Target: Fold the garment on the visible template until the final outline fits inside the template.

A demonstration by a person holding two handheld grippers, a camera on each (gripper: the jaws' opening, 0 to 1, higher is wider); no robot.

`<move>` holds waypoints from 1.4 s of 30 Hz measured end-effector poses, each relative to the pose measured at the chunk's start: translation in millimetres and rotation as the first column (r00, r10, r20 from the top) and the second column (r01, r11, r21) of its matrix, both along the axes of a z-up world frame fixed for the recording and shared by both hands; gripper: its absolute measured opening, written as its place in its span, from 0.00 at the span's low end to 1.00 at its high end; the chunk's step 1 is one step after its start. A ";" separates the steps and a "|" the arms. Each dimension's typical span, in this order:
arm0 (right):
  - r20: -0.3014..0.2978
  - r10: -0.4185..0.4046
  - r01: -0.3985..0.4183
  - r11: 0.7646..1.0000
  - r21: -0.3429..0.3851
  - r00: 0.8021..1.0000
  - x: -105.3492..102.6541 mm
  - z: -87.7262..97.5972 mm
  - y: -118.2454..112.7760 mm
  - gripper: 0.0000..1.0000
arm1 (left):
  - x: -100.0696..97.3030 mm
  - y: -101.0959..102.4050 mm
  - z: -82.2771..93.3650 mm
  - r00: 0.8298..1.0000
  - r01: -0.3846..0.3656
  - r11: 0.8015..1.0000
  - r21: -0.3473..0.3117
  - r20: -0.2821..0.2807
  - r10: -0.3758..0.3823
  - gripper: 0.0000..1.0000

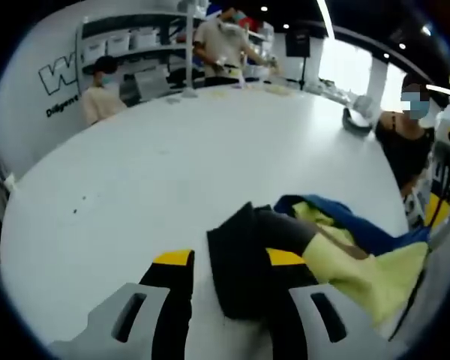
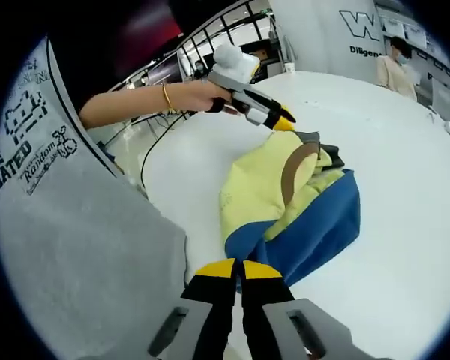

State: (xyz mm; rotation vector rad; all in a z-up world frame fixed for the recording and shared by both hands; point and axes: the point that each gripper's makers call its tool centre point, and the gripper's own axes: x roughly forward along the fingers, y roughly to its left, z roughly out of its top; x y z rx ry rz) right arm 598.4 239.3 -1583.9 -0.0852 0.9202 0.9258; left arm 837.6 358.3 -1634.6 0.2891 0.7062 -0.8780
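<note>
Garment (image 2: 285, 202) lies bunched on the white counter (image 2: 405, 172), pale yellow with a blue part and a dark collar edge; we see no flat outline yet.

Right gripper view, near: the right tool (image 2: 240, 271) has its yellow-tipped jaws pressed together, and at their tips we see the near blue edge of the garment. Whether cloth is pinched between them we cannot tell. Near left, a grey printed sleeve (image 2: 67, 225) of the person takes up much of that side.

Farther in the same view: the left tool (image 2: 283, 122) reaches in from the left, held in a hand (image 2: 202, 96) with a gold bracelet (image 2: 166, 97); its yellow tip meets the dark far edge of the garment.

Left gripper view, near: the left tool (image 1: 229, 259) stands with jaws apart, and a dark fold of the garment (image 1: 244, 270) lies between them, against the right jaw. We cannot tell whether it is held. Just right of it, yellow and blue cloth is heaped.

Far: the counter runs bare toward the far side, where two people (image 1: 225, 41) are near shelving with bins (image 1: 127, 41). A third person (image 1: 405, 142) is at the far right edge.
</note>
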 end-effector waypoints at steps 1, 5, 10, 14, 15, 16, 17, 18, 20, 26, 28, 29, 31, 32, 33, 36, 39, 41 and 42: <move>0.008 -0.003 0.003 1.000 -0.006 1.000 1.2 0.9 -2.4 0.00 | 2.3 -1.5 -3.7 1.000 -0.002 1.000 0.007 -0.005 0.002 0.35; 0.018 -0.027 0.028 0.999 -0.034 0.999 4.0 2.2 -12.2 0.00 | 0.5 -9.2 -18.5 0.998 -0.010 1.000 0.003 -0.067 0.010 0.30; 0.026 -0.082 0.082 0.996 -0.021 0.996 9.2 4.3 -21.1 0.00 | -2.1 -9.9 -31.7 0.995 -0.013 1.000 0.006 -0.103 0.013 0.21; 0.036 -0.109 0.110 0.994 -0.018 0.993 14.5 6.3 -30.9 0.00 | -8.7 -17.4 -36.2 0.995 -0.002 1.000 -0.007 -0.103 0.002 0.08; 0.040 -0.116 0.117 0.993 -0.020 0.992 15.9 7.2 -33.8 0.00 | -10.7 -19.2 -35.0 0.995 -0.005 1.000 -0.011 -0.103 0.004 0.05; 0.043 -0.124 0.125 0.992 -0.021 0.991 17.4 8.1 -36.7 0.00 | -9.6 -18.9 -35.1 0.995 -0.006 1.000 -0.009 -0.100 0.005 0.03; 0.051 -0.132 0.134 0.991 -0.023 0.990 19.3 9.9 -40.2 0.00 | -8.5 -18.6 -35.2 0.995 -0.007 1.000 -0.008 -0.097 0.006 0.02; 0.057 -0.139 0.141 0.990 -0.023 0.989 20.9 11.2 -43.0 0.00 | -7.6 -17.7 -34.3 0.996 -0.012 1.000 -0.008 -0.091 0.012 0.00; 0.080 -0.160 0.163 0.986 -0.029 0.984 25.2 15.7 -48.5 0.00 | -6.4 -16.3 -29.8 0.996 -0.030 0.999 -0.021 -0.083 0.028 0.00; 0.169 -0.226 0.236 0.971 -0.045 0.959 43.2 31.7 -73.9 0.00 | -10.2 2.0 6.0 0.987 -0.152 0.978 -0.141 -0.068 0.143 0.00; 0.192 -0.246 0.257 0.966 -0.033 0.950 48.7 39.5 -79.2 0.00 | -12.7 8.9 9.7 0.987 -0.154 0.978 -0.142 -0.061 0.147 0.00; 0.201 -0.255 0.266 0.964 -0.028 0.946 50.9 42.9 -81.1 0.00 | -18.6 15.9 20.7 0.986 -0.169 0.976 -0.139 -0.031 0.166 0.00; 0.226 -0.273 0.284 0.959 -0.015 0.935 56.9 48.3 -86.6 0.00 | -20.9 22.1 35.8 0.979 -0.202 0.966 -0.163 0.004 0.206 0.00; 0.231 -0.279 0.289 0.957 -0.012 0.932 58.4 49.7 -88.0 0.00 | -21.2 24.2 39.5 0.975 -0.216 0.961 -0.174 0.006 0.220 0.00; 0.235 -0.284 0.295 0.956 -0.008 0.929 59.8 51.1 -89.4 0.00 | -21.5 26.3 43.2 0.972 -0.230 0.956 -0.184 0.008 0.235 0.00; 0.281 -0.289 0.303 0.953 -0.006 0.915 69.0 63.5 -97.2 0.00 | -21.6 54.5 70.0 0.944 -0.315 0.910 -0.268 0.011 0.330 0.00; 0.309 -0.292 0.306 0.952 0.001 0.905 74.6 73.8 -100.0 0.00 | -26.8 74.5 98.0 0.910 -0.376 0.859 -0.348 0.036 0.413 0.00; 0.333 -0.293 0.304 0.952 0.021 0.896 78.8 83.0 -99.7 0.00 | -29.7 90.7 110.9 0.891 -0.404 0.834 -0.375 0.045 0.452 0.00; 0.339 -0.294 0.304 0.952 0.026 0.894 79.8 85.3 -99.6 0.00 | -30.7 94.4 114.4 0.886 -0.411 0.829 -0.381 0.049 0.461 0.00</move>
